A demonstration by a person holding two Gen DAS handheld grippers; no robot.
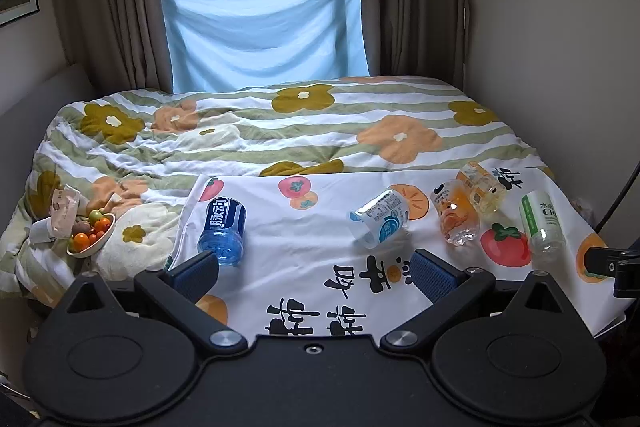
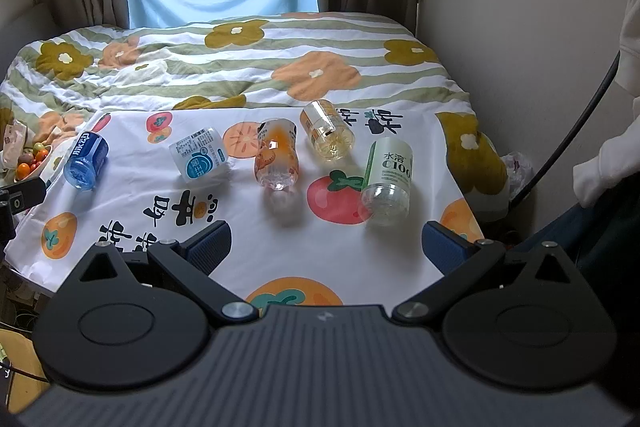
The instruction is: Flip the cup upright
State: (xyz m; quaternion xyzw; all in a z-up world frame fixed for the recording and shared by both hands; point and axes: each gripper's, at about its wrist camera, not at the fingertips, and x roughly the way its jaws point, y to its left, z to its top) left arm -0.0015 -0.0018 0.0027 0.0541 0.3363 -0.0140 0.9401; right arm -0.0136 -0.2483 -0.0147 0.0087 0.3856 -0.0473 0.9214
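Both grippers hover at the near edge of the bed with their blue-padded jaws spread wide and nothing between them — the left gripper [image 1: 314, 273] and the right gripper [image 2: 326, 247] are both released. Ahead of them a white cloth [image 2: 248, 235] printed with fruit and black characters lies over a flowered quilt [image 2: 248, 67]. Five cut-bottle cups lie on their sides on it, in a loose row from left to right: a blue cup [image 2: 85, 161], a white-and-blue cup [image 2: 199, 155], an orange cup [image 2: 276, 157], a yellowish clear cup [image 2: 327, 131] a little farther back, and a green-and-white cup [image 2: 387, 181] — this last one nearest the right gripper. At far left, a bowl of small fruit [image 1: 91, 233] sits on the quilt beside a wrapped packet [image 1: 64, 211].
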